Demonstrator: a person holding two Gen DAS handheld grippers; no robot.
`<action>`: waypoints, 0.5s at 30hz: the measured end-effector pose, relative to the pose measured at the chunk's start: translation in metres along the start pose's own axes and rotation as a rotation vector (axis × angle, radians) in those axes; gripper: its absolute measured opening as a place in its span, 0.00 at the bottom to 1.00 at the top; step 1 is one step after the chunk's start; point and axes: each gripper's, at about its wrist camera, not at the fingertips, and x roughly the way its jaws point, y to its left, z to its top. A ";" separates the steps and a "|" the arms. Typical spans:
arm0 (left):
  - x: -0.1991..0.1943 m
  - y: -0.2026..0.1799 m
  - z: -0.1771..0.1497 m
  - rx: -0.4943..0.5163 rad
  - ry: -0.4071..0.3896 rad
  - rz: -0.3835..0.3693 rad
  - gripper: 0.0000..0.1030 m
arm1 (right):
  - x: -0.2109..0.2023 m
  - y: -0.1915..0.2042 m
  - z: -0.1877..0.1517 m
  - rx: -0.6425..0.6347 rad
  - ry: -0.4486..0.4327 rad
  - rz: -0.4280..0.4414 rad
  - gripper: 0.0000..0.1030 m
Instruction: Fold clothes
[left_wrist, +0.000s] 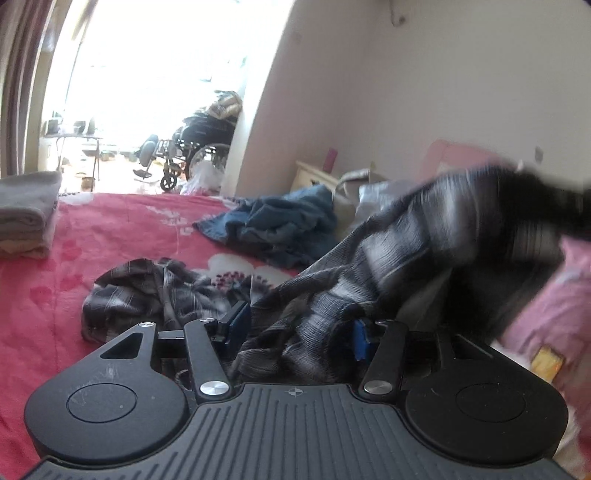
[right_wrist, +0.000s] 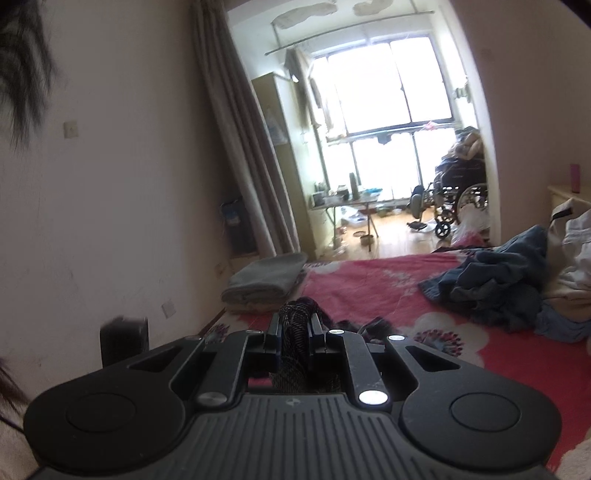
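Observation:
A grey plaid shirt (left_wrist: 369, 251) stretches from the left gripper (left_wrist: 297, 328) up to the right, where it blurs. Its other end lies crumpled on the red floral bedcover (left_wrist: 110, 229). The left gripper's jaws stand wide apart. Bunched shirt cloth lies between the blue pads (left_wrist: 238, 321) without being pinched. In the right wrist view the right gripper (right_wrist: 294, 332) is shut on a dark twisted bunch of the plaid shirt (right_wrist: 293, 314), held above the bedcover (right_wrist: 369, 288).
A crumpled blue garment (left_wrist: 280, 225) (right_wrist: 495, 284) lies further back on the bed, with pale clothes (right_wrist: 572, 254) beside it. A folded grey towel (left_wrist: 26, 214) (right_wrist: 266, 280) sits at the bed's far left corner by the wall. A pink pillow (left_wrist: 554, 302) lies right. A wheelchair (right_wrist: 458, 195) stands by the window.

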 end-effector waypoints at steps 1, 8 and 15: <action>0.003 -0.001 -0.002 0.019 0.007 0.014 0.53 | -0.003 0.001 0.000 0.002 -0.004 0.002 0.14; 0.026 -0.004 -0.029 0.077 0.079 0.030 0.55 | -0.040 -0.012 0.015 0.046 -0.103 -0.016 0.13; 0.010 -0.025 0.000 0.022 0.027 -0.101 0.07 | -0.091 -0.033 0.021 0.027 -0.192 -0.149 0.10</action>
